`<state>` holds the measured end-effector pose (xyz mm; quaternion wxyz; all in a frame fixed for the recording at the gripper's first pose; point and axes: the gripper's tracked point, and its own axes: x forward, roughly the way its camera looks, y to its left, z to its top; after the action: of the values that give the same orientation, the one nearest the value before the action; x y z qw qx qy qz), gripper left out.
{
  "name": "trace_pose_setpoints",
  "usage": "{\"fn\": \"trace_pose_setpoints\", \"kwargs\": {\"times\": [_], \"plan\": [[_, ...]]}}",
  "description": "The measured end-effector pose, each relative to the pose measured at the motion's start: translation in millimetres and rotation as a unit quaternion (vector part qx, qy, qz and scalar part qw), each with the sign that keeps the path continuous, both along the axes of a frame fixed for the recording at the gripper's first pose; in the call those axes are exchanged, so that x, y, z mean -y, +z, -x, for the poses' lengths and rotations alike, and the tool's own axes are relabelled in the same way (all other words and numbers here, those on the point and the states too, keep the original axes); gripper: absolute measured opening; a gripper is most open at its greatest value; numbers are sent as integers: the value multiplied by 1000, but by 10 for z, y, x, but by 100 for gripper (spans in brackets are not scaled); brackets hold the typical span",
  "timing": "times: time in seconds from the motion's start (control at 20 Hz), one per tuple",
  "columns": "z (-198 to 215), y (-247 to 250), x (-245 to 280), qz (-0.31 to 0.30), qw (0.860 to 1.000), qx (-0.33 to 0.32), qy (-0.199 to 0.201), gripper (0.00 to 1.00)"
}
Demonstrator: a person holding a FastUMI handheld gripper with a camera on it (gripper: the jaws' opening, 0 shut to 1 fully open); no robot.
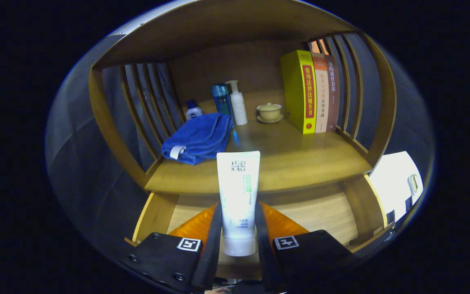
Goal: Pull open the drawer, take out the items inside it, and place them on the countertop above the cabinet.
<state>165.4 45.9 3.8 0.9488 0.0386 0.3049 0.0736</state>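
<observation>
My gripper [238, 228] is shut on a white squeeze tube [238, 192], both fingers pressing its lower half just above the cap. The tube stands upright, cap down, its flat crimped end reaching up in front of the countertop's front edge. Below and behind the fingers lies the pulled-out wooden drawer [153, 212], its pale bottom showing on both sides of the tube. The wooden countertop [300, 159] spreads beyond the tube, level with its upper part.
On the countertop lie a folded blue towel [198, 139], a small white jar with a blue lid [193, 111], a blue bottle [221, 99], a white pump bottle [238, 104], a lidded cup on a saucer [269, 112] and upright books [310, 92]. Slatted wooden sides enclose it.
</observation>
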Motion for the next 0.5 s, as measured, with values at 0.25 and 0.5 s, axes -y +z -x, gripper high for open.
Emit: {"fn": "trace_pose_setpoints", "kwargs": {"times": [0.25, 0.5], "plan": [[-434, 142, 75, 15, 1000, 13, -13, 51], [-820, 47, 38, 25, 1000, 6, -18, 51]]}}
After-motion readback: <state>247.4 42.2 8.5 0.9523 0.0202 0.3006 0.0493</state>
